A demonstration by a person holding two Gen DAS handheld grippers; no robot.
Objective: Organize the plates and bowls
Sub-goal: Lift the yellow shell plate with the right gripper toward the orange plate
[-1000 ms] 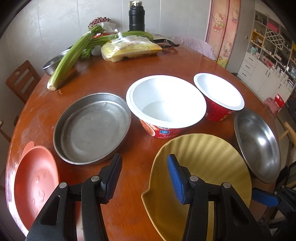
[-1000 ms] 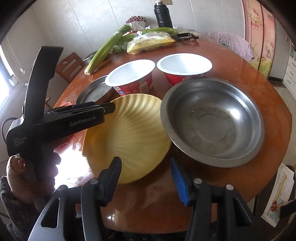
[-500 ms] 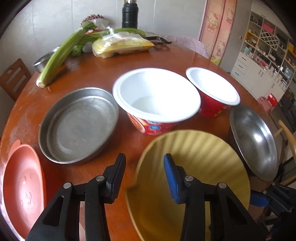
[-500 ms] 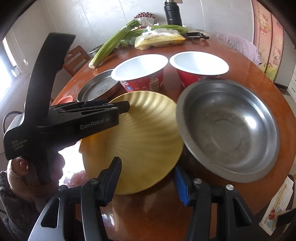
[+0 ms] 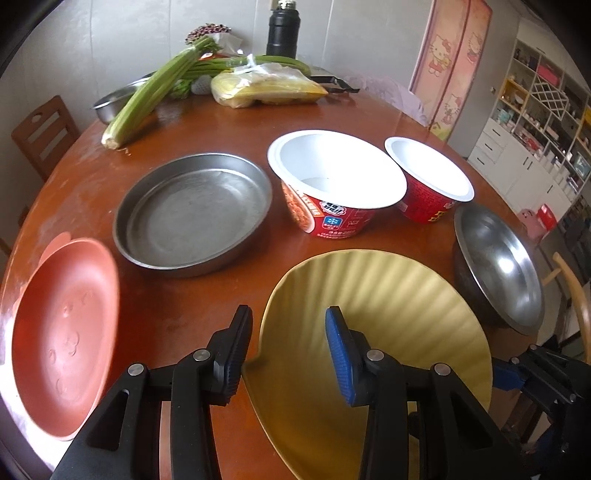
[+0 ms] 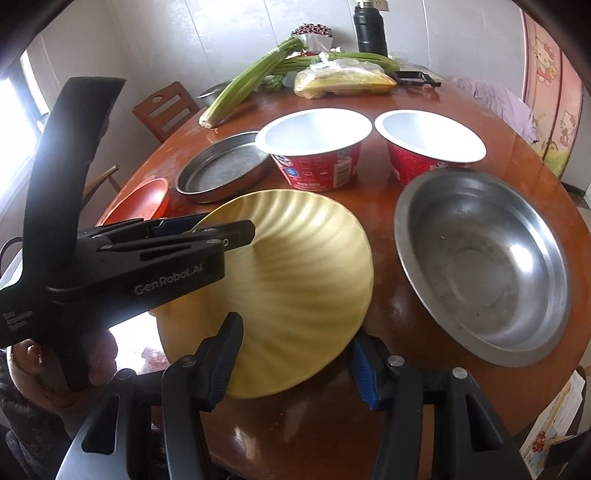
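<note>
A yellow ribbed plate [image 5: 388, 332] [image 6: 295, 280] is tilted up off the round wooden table. My left gripper [image 5: 288, 354] [image 6: 221, 230] is shut on its left rim. My right gripper [image 6: 295, 354] is open, its fingers either side of the plate's near edge. On the table sit a flat steel pan [image 5: 192, 210] [image 6: 225, 166], a steel bowl [image 5: 498, 269] [image 6: 484, 258], a red plate [image 5: 62, 332] [image 6: 140, 201] and two red-and-white paper bowls [image 5: 336, 177] [image 5: 428, 177] [image 6: 314, 147] [image 6: 428, 147].
At the table's far side lie celery stalks [image 5: 155, 88], a yellow bag [image 5: 266, 88], a black flask [image 5: 282, 33] and a small steel bowl [image 5: 110, 107]. A wooden chair [image 5: 40, 129] stands at the left, shelves [image 5: 535, 122] at the right.
My left gripper has narrowed onto the yellow plate's rim and raised that side, so the plate is tilted up. The right gripper has come closer to the plate's near edge.
</note>
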